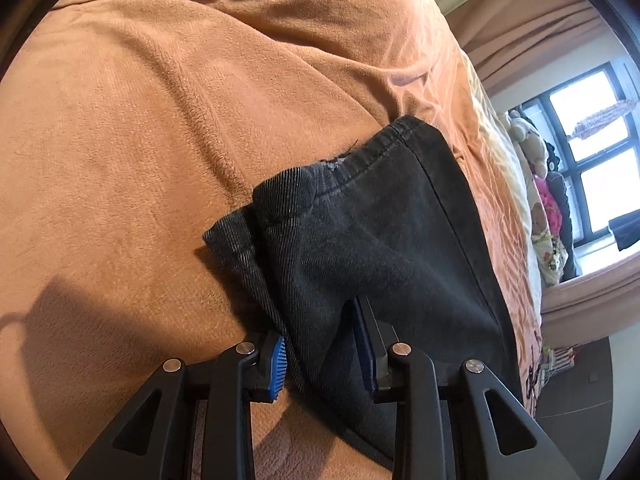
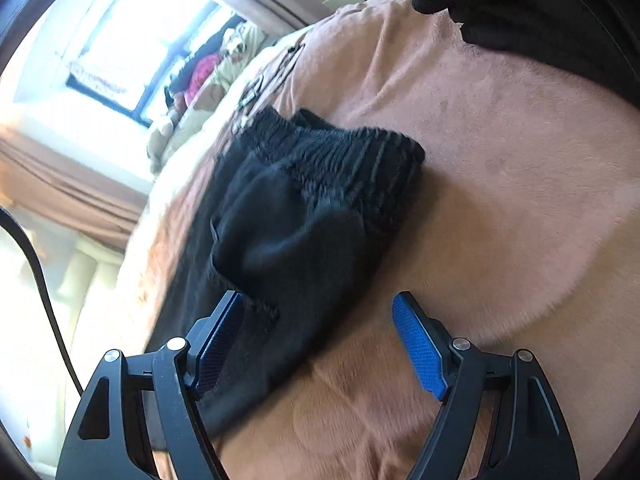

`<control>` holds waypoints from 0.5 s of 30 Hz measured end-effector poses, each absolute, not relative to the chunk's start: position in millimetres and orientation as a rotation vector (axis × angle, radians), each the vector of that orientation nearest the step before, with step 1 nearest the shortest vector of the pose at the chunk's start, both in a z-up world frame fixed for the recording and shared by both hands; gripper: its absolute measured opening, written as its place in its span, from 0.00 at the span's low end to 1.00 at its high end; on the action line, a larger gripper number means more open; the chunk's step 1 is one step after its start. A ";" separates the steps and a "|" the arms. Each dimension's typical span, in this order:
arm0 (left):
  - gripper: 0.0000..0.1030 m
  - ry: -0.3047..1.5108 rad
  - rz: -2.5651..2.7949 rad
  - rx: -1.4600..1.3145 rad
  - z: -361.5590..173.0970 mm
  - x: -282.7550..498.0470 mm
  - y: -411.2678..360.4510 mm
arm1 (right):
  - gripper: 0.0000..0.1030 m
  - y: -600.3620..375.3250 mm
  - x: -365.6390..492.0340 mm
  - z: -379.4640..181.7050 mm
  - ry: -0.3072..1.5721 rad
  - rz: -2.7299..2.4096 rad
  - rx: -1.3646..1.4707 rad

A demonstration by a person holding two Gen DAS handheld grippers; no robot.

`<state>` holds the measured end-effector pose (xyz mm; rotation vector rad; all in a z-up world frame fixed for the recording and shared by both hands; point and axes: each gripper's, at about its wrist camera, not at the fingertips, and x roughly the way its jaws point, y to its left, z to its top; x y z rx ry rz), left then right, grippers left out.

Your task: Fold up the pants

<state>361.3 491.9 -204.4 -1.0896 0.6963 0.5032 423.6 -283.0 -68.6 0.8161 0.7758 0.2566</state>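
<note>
Left gripper (image 1: 320,344) stands with its blue-padded fingers (image 1: 278,364) parted around a bunched fold of the black pants (image 1: 372,240); the near pad presses against the cloth on one side, the far finger is partly sunk behind the fabric, and whether the jaws actually pinch the fold cannot be told from this view. Right gripper (image 2: 320,340) is spread wide, gripping nothing: its left pad (image 2: 218,344) lies against the edge of the pants (image 2: 304,216), its right pad (image 2: 418,350) hangs over bare blanket. Pants lie folded in a compact dark bundle on the orange fleece blanket (image 1: 140,140), toward the bed's window side. Left wrist view shows a stitched hem with a small frayed spot at the top edge; right wrist view shows the ribbed elastic waistband (image 2: 352,156) at the bundle's far end. Blanket (image 2: 500,200) is creased around the bundle. Beyond the bed edge: stuffed toys (image 1: 532,148) and a pink item heaped near a dark-framed window (image 1: 588,148), with tan curtains (image 1: 532,24) alongside. A black-gloved hand (image 2: 500,4) shows at the upper edge of the right wrist view, and a black cable (image 2: 38,272) runs down its left side.
</note>
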 end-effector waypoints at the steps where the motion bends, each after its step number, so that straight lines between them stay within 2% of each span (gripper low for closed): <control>1: 0.30 0.691 0.502 -1.091 -204.7 361.9 493.4 | 0.75 -283.7 428.1 -71.0 0.768 0.262 0.830; 9: 0.30 0.656 0.510 -1.081 -205.9 369.4 498.0 | 0.71 -278.6 451.6 -89.8 0.705 0.314 0.882; 10: 0.29 0.653 0.514 -1.079 -205.7 369.9 498.2 | 0.71 -272.7 454.8 -91.7 0.698 0.318 0.890; 11: 0.23 0.655 0.518 -1.072 -205.1 370.7 498.3 | 0.71 -270.4 459.1 -95.4 0.699 0.326 0.892; 13: 0.11 0.656 0.529 -1.054 -202.3 370.2 498.4 | 0.58 -266.3 469.2 -98.6 0.711 0.308 0.885; 14: 0.07 0.649 0.527 -1.051 -200.2 368.8 498.6 | 0.39 -268.0 468.7 -100.9 0.720 0.300 0.892; 15: 0.06 0.642 0.522 -1.049 -197.3 367.6 498.8 | 0.26 -270.4 469.2 -103.4 0.727 0.300 0.912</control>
